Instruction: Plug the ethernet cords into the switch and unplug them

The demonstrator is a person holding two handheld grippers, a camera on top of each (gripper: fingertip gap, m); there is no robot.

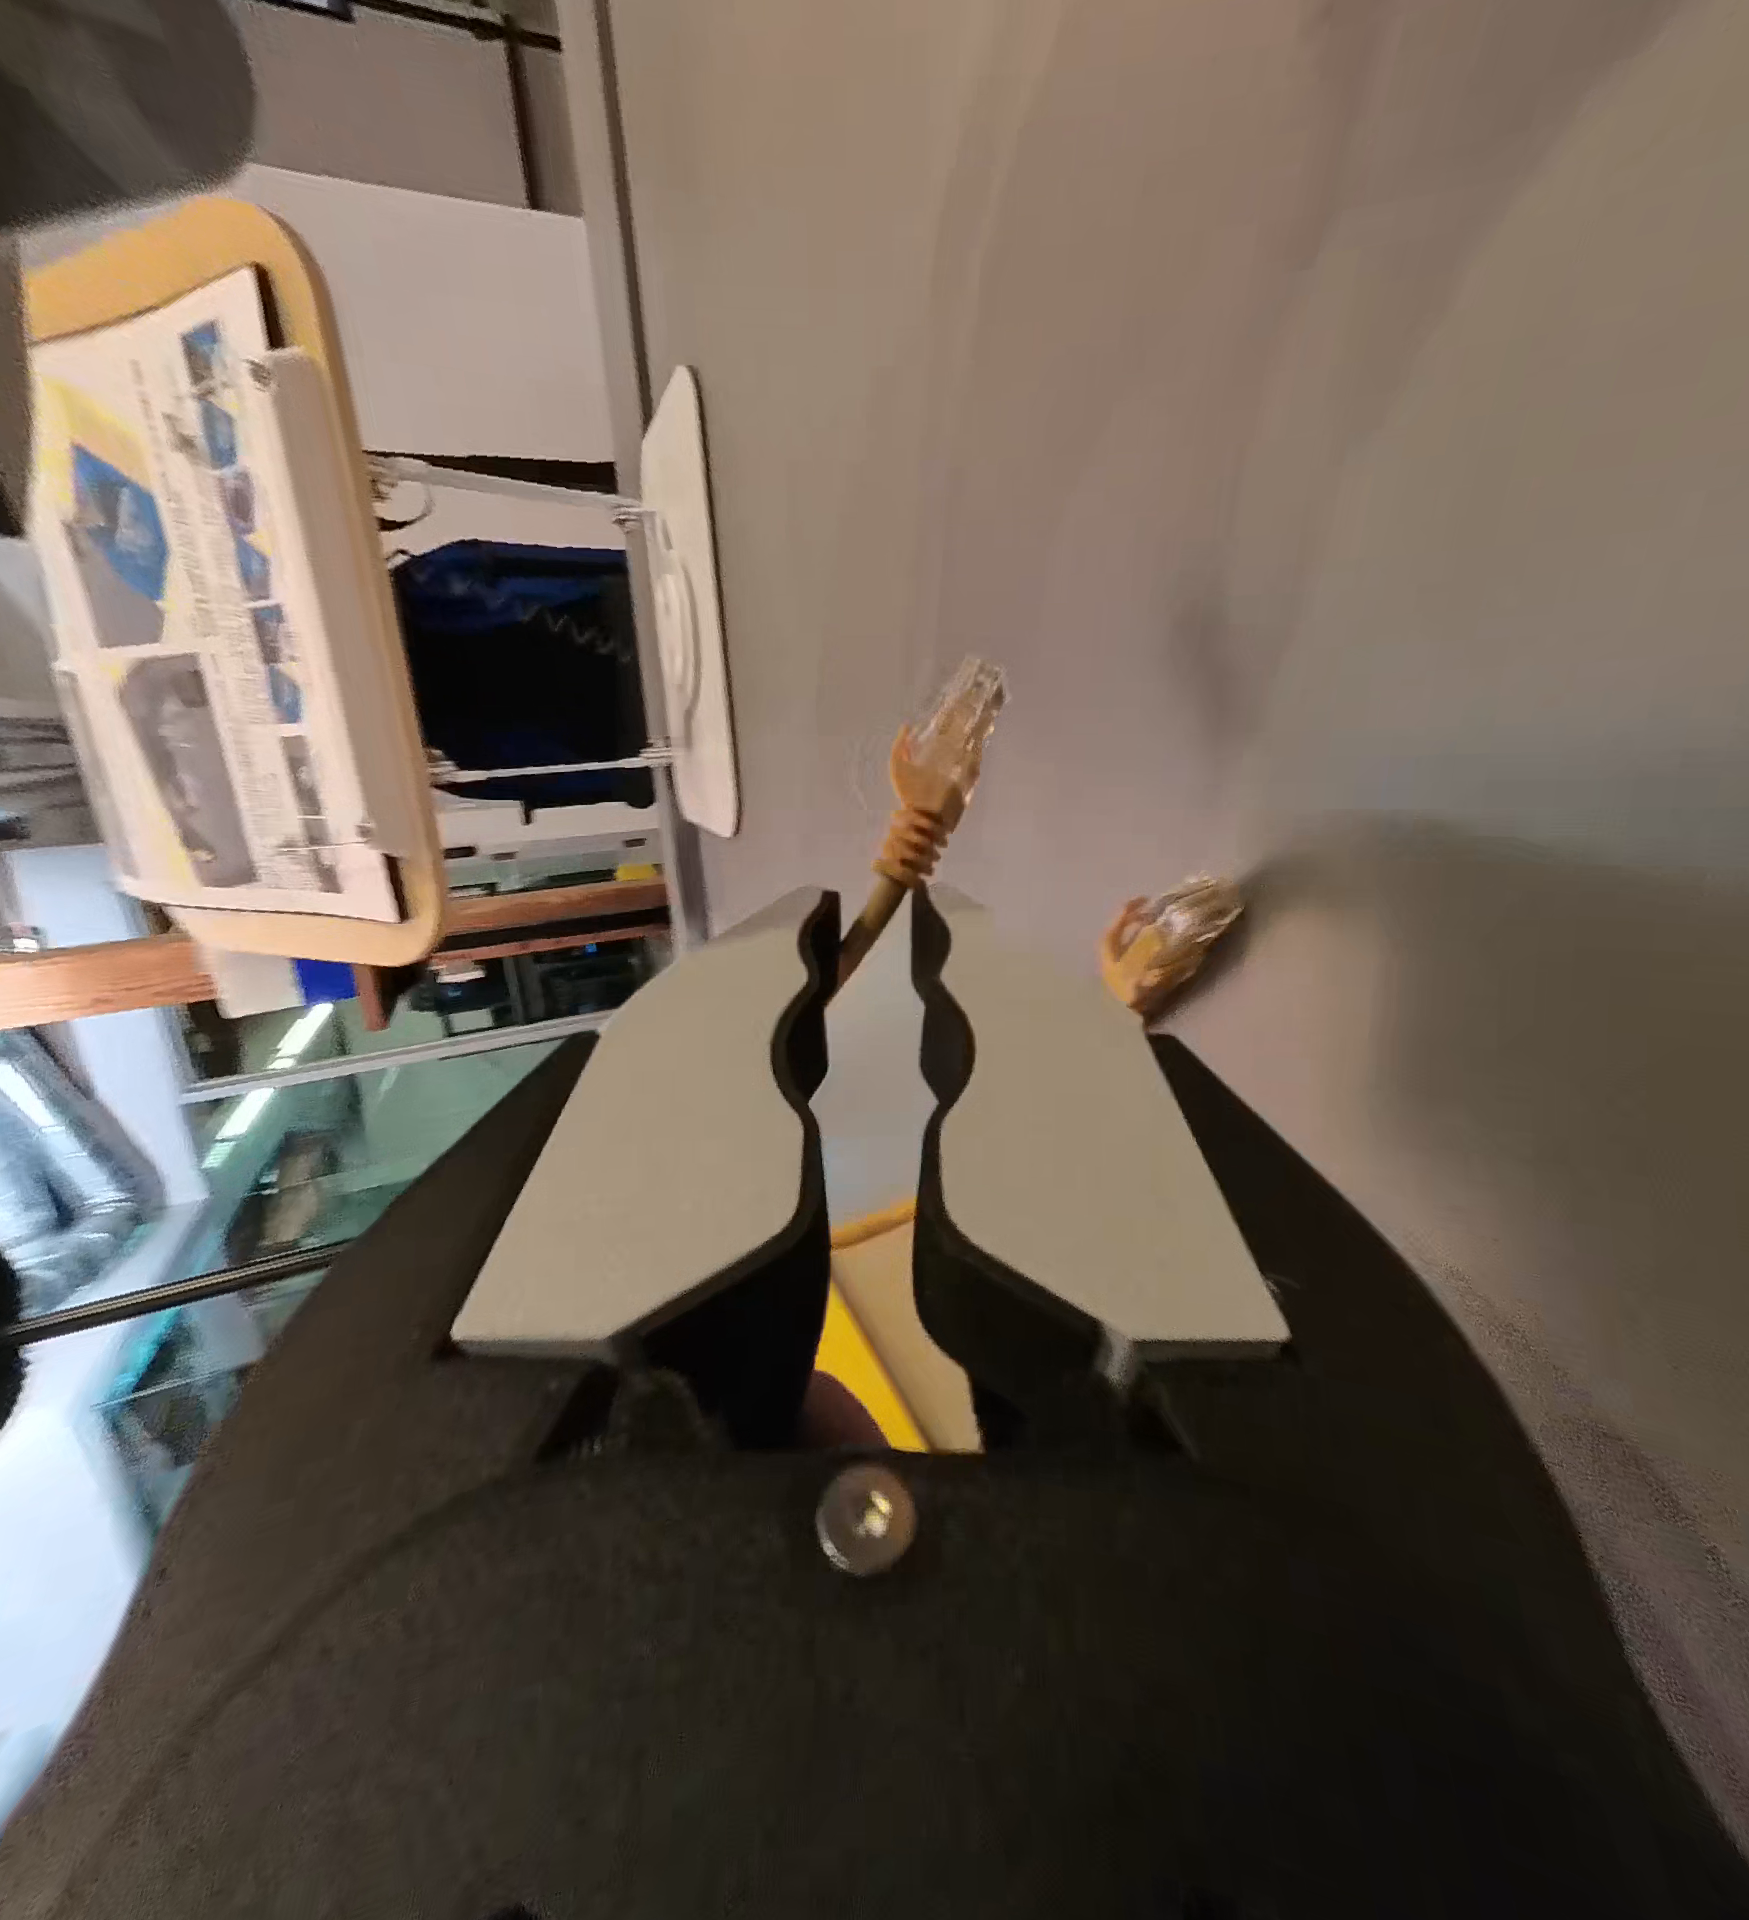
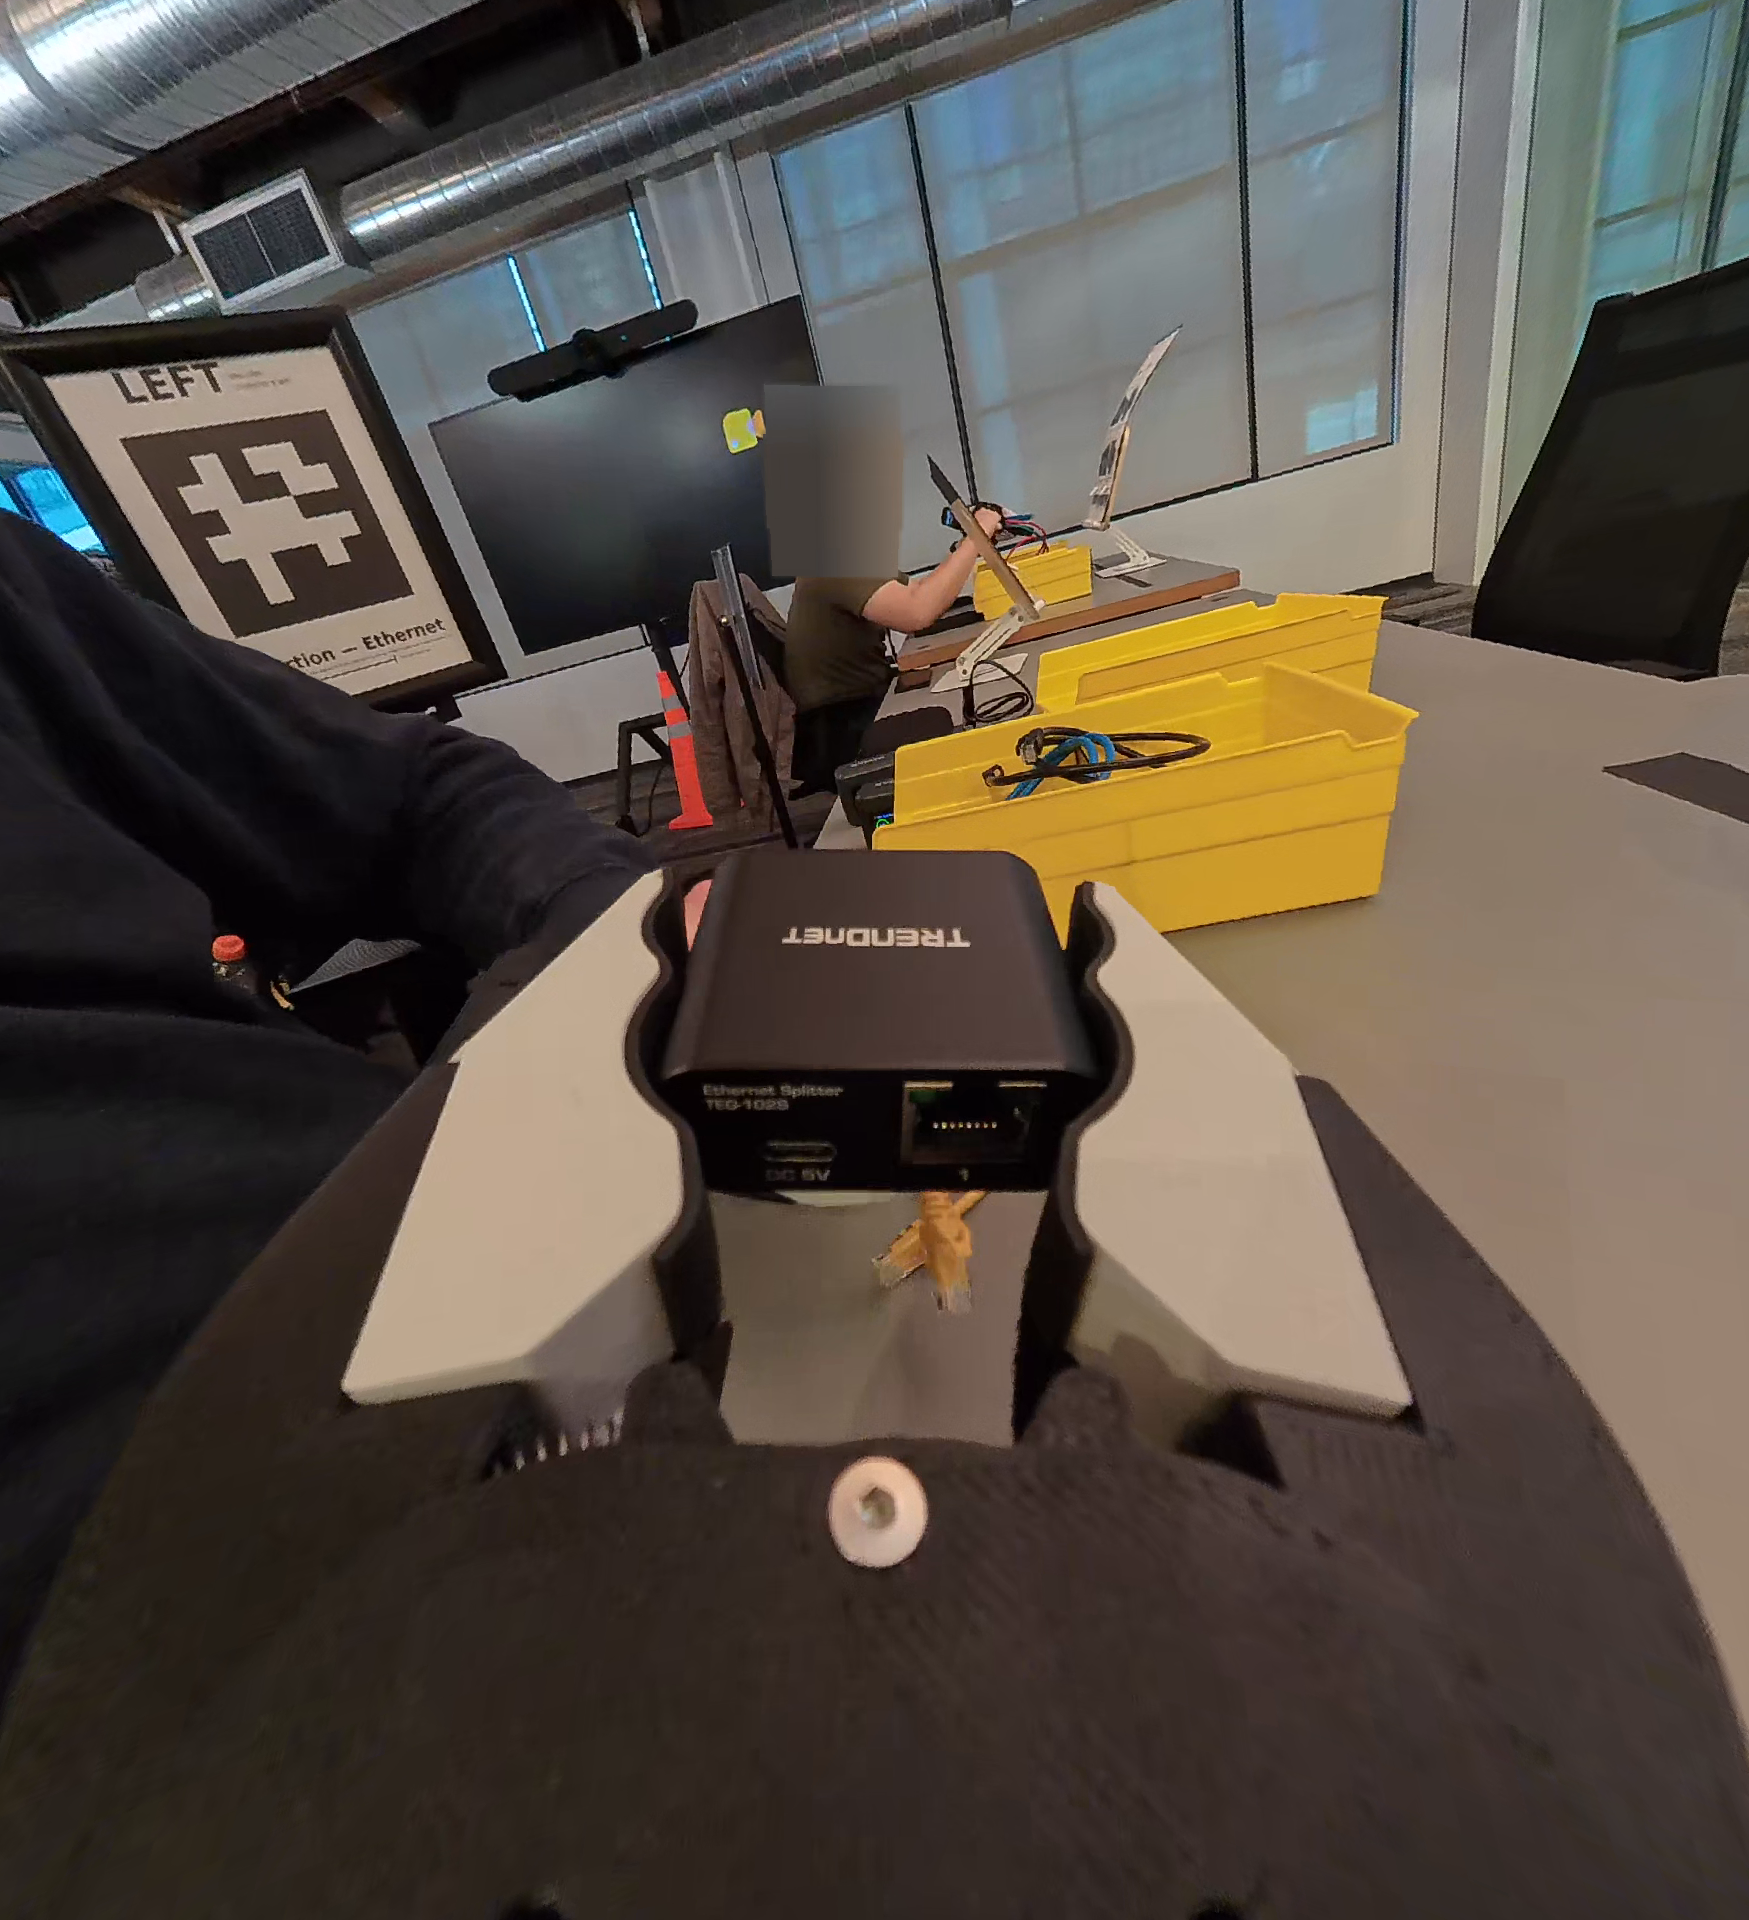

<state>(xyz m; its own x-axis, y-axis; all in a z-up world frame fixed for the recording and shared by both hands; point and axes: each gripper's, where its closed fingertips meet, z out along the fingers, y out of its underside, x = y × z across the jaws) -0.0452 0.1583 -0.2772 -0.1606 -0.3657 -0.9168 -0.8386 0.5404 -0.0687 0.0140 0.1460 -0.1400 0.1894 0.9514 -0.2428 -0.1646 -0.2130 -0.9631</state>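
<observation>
Mid-plug-in, I'd say: right gripper (image 2: 875,1029) has its jaws clamped on the black switch (image 2: 875,1023), above the grey counter (image 2: 1472,1091). Left gripper (image 1: 875,925) pinches the yellow ethernet cord (image 1: 927,805); next it needs lining up with the port (image 2: 969,1122).

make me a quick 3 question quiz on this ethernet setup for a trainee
1. True or false: the left gripper is shut on the yellow cord just behind its plug.
2. What does the right gripper hold? A) a yellow bin B) the black switch C) a blue cable
3. Fill in: the switch's port facing the camera is ____.

Key: 1 true; 2 B; 3 empty.
</observation>
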